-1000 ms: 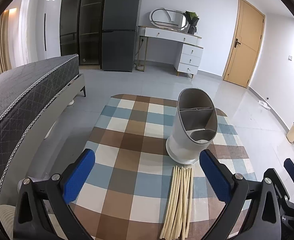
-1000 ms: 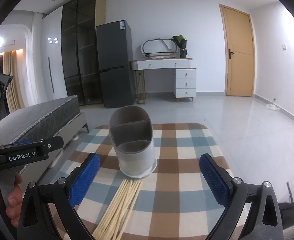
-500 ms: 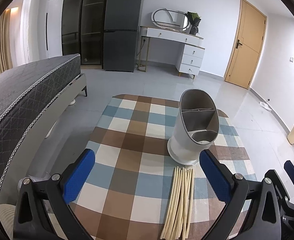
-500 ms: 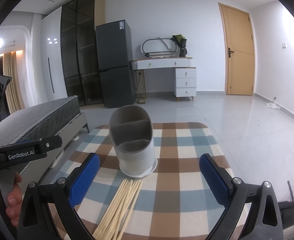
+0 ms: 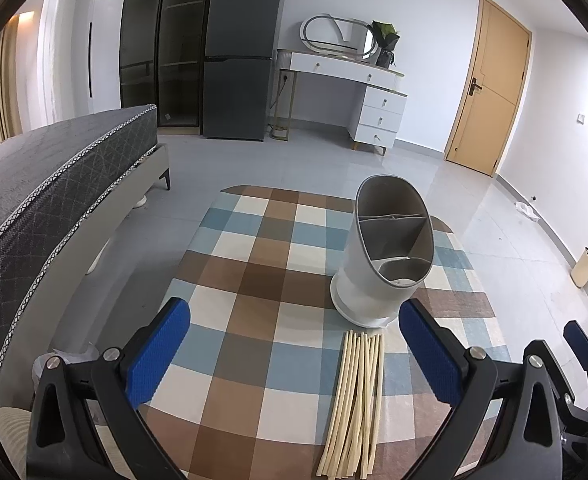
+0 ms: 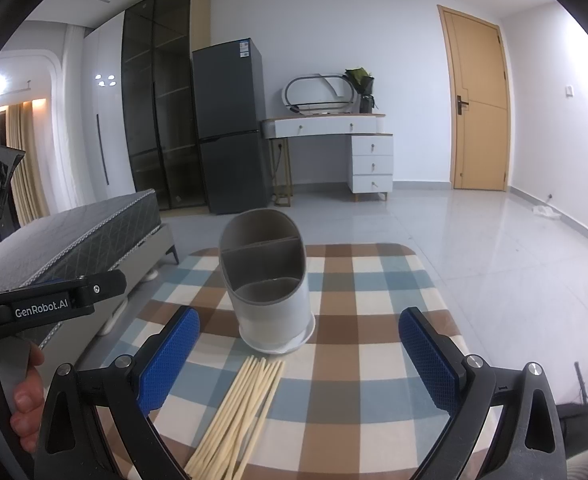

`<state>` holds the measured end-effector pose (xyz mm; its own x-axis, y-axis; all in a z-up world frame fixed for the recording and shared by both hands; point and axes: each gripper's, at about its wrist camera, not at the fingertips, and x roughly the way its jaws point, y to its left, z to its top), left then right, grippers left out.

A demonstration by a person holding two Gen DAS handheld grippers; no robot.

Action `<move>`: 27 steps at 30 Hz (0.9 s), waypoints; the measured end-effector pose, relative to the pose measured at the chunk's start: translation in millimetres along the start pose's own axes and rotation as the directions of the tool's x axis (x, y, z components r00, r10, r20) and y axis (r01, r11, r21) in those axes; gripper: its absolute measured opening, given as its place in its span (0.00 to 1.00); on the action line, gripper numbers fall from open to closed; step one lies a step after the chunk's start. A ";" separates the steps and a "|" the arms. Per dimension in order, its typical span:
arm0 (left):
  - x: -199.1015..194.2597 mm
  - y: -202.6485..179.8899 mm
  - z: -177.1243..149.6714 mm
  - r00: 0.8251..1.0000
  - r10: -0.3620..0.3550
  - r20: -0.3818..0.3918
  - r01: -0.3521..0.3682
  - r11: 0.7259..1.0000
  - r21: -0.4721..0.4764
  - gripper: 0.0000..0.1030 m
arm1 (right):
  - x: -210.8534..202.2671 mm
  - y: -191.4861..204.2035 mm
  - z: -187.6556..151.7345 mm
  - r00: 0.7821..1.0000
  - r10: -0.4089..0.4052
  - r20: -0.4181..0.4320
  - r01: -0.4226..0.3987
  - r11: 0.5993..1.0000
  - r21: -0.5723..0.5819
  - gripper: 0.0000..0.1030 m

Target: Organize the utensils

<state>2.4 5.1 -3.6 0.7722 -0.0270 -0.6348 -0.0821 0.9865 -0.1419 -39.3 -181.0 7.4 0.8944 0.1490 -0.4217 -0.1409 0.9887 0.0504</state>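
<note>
A grey utensil holder (image 5: 386, 256) (image 6: 268, 284) with inner dividers stands upright on a white saucer on the checked tablecloth (image 5: 262, 292) (image 6: 358, 344). Its compartments look empty. In front of it lies a bundle of several pale chopsticks (image 5: 356, 404) (image 6: 240, 416), flat on the cloth. My left gripper (image 5: 294, 348) hovers open above the near left of the table, nothing between its blue pads. My right gripper (image 6: 298, 356) is open too, low over the chopsticks and facing the holder. The left gripper's body (image 6: 50, 304) and a hand (image 6: 22, 396) show at the right wrist view's left edge.
A grey bed (image 5: 46, 200) runs along the table's left side. Beyond the table are tiled floor (image 5: 334, 168), a dark fridge (image 5: 238, 52), a white dresser (image 5: 350, 92) and a wooden door (image 5: 486, 88). A small bin (image 5: 584, 266) stands at the right wall.
The left wrist view has drifted slightly, shifting the holder a little right in frame. Both grippers stay open and the chopsticks and holder have not moved.
</note>
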 end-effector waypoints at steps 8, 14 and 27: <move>0.1 -0.6 0.2 1.000 0.002 0.003 -0.002 1.000 0.000 0.98 | 1.1 0.1 -1.0 1.000 0.000 0.001 0.000 1.000 -0.005 0.98; 0.5 -0.2 0.2 1.000 0.001 0.004 -0.001 1.000 -0.001 0.98 | 1.2 -0.2 -2.3 1.000 0.002 -0.004 -0.002 1.000 -0.002 0.98; 18.7 5.2 -0.3 0.996 0.080 -0.048 -0.080 0.997 0.006 0.99 | 31.6 -0.4 -9.8 0.988 0.088 -0.130 -0.081 0.995 0.052 0.98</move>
<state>16.2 9.7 -16.5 0.7319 0.0441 -0.6800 -0.1394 0.9865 -0.0860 -15.2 -176.9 -14.7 0.8156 0.2318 -0.5301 -0.1909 0.9727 0.1317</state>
